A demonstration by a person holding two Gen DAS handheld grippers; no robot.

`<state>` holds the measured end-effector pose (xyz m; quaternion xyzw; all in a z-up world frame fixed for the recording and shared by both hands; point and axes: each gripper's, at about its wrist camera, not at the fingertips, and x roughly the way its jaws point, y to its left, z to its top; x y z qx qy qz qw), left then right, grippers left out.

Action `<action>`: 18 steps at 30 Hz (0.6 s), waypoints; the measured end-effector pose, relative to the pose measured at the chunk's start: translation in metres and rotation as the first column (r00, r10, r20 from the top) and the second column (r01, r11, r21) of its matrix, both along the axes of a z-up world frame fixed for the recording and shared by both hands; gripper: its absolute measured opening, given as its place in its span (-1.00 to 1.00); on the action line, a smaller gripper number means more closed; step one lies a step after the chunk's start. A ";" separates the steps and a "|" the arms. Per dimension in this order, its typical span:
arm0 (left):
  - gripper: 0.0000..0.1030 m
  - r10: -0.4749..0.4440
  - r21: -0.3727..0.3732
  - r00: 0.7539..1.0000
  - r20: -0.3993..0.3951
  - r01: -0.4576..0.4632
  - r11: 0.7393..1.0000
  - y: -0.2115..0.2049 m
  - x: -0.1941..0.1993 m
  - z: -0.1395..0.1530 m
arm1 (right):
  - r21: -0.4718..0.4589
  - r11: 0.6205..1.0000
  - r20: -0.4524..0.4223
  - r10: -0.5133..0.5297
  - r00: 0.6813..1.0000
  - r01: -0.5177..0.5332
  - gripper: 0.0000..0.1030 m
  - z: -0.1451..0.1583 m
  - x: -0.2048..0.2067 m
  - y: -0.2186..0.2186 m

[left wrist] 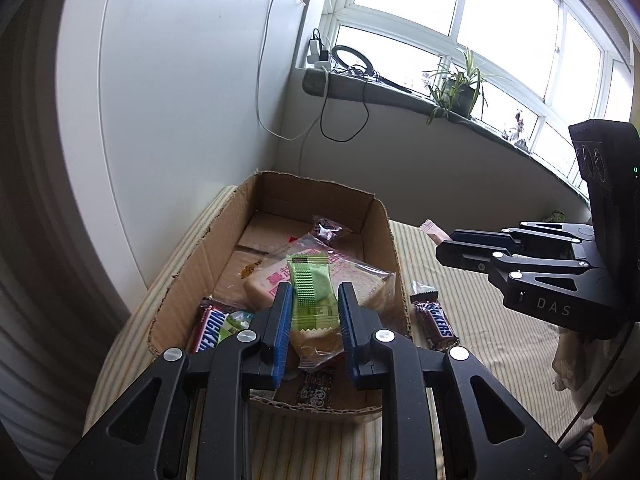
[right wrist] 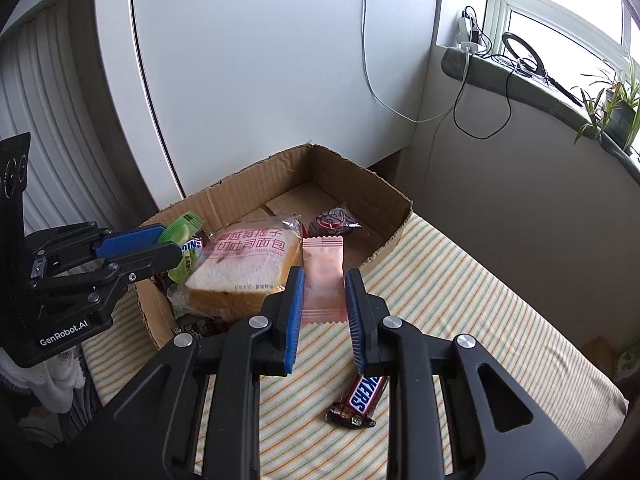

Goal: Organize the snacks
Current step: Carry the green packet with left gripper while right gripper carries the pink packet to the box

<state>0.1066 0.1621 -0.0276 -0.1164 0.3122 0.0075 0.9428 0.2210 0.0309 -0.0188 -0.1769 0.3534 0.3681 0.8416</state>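
A cardboard box point(left wrist: 224, 236) point(right wrist: 384, 188) sits on a striped cloth and holds a bagged bread slice point(left wrist: 360, 276) point(right wrist: 248, 264), a Snickers bar point(left wrist: 208, 328) and a dark small packet point(left wrist: 326, 228) point(right wrist: 334, 218). My left gripper point(left wrist: 314, 300) point(right wrist: 160, 240) is shut on a green snack packet point(left wrist: 310, 288) point(right wrist: 182, 232) above the box's near end. My right gripper point(right wrist: 324, 288) point(left wrist: 444, 246) is shut on a pink snack packet point(right wrist: 323, 276) point(left wrist: 432, 232) above the box's right rim. Another Snickers bar point(left wrist: 434, 320) point(right wrist: 362, 400) lies on the cloth outside the box.
The striped cloth point(right wrist: 460, 300) point(left wrist: 480, 340) covers the surface around the box. A white cabinet wall point(right wrist: 260, 80) stands behind the box. A windowsill point(left wrist: 400, 92) holds cables and a potted plant point(left wrist: 460, 88).
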 end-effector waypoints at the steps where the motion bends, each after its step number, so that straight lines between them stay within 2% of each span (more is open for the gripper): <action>1: -0.58 0.003 0.001 1.000 -0.001 -0.003 1.000 0.002 0.001 -0.001 | 0.001 1.000 -0.002 0.003 1.000 -0.003 -0.58 -0.001 0.002 0.003; 18: -0.58 0.066 -0.006 0.997 -0.036 -0.066 0.998 0.033 0.014 -0.013 | 0.011 1.000 -0.080 -0.013 0.997 0.014 -0.57 -0.024 0.037 0.024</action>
